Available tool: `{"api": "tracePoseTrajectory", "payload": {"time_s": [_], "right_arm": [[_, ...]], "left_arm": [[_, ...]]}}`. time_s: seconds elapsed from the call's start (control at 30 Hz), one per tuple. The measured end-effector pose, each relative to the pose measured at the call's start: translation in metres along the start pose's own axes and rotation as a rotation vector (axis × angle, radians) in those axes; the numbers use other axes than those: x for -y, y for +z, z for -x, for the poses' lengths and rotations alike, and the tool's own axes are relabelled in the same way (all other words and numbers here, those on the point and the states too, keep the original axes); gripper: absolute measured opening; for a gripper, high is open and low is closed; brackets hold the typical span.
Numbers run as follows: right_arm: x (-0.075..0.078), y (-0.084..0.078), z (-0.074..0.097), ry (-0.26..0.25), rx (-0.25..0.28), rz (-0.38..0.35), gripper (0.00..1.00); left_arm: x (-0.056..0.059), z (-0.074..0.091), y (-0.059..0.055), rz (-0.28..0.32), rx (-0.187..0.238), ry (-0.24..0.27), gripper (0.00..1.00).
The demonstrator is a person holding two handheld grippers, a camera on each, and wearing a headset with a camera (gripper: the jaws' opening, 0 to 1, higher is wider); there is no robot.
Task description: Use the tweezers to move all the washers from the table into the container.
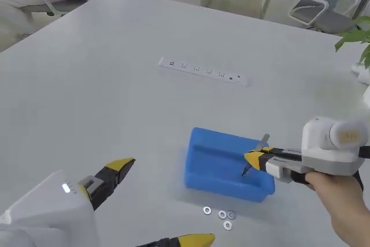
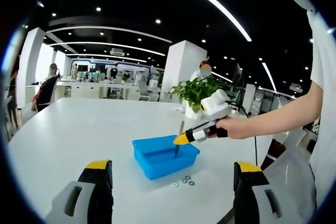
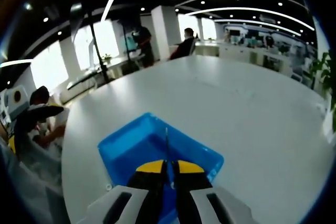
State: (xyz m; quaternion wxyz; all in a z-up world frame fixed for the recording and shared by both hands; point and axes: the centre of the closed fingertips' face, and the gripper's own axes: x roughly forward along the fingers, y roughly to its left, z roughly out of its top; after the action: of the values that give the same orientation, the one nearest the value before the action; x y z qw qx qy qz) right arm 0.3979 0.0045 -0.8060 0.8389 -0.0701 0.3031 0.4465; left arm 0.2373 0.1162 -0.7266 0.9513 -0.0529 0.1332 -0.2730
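A blue container (image 1: 219, 169) stands on the white table (image 1: 115, 85). Several small metal washers (image 1: 222, 215) lie on the table just in front of it. My right gripper (image 1: 254, 159) is shut on thin tweezers (image 1: 263, 142), whose tips point down inside the container; whether they hold a washer I cannot tell. In the right gripper view the tweezers (image 3: 167, 145) rise between the shut jaws over the container (image 3: 136, 145). My left gripper (image 1: 159, 203) is open and holds nothing, near the front edge left of the washers. From the left gripper view I see the container (image 2: 157, 161), the washers (image 2: 185, 181) and the right gripper (image 2: 185, 138).
A white power strip (image 1: 202, 70) lies at the table's middle, beyond the container. A potted plant (image 1: 358, 39) stands at the right edge. Office chairs (image 1: 324, 4) are behind the table. A person sits at the far left corner.
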Motion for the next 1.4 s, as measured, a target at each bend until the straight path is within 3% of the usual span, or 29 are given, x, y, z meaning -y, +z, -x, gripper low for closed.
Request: {"api": "tracePoseTrajectory", "payload": {"time_s": [0.4, 0.63, 1.13, 1.4], "right_arm": [[-0.007, 0.006, 0.008, -0.001, -0.003, 0.020, 0.04], [-0.015, 0.015, 0.019, 0.005, 0.010, 0.034, 0.04], [-0.049, 0.038, 0.042, 0.039, 0.073, 0.044, 0.04], [-0.063, 0.034, 0.046, 0.063, 0.075, 0.037, 0.04]], "left_arm": [[0.001, -0.001, -0.005, -0.003, -0.028, -0.006, 0.96], [0.000, 0.000, -0.005, 0.009, -0.023, -0.007, 0.96], [0.000, 0.000, -0.008, -0.005, -0.040, -0.005, 0.95], [0.000, -0.001, -0.010, -0.008, -0.049, -0.005, 0.95]]}}
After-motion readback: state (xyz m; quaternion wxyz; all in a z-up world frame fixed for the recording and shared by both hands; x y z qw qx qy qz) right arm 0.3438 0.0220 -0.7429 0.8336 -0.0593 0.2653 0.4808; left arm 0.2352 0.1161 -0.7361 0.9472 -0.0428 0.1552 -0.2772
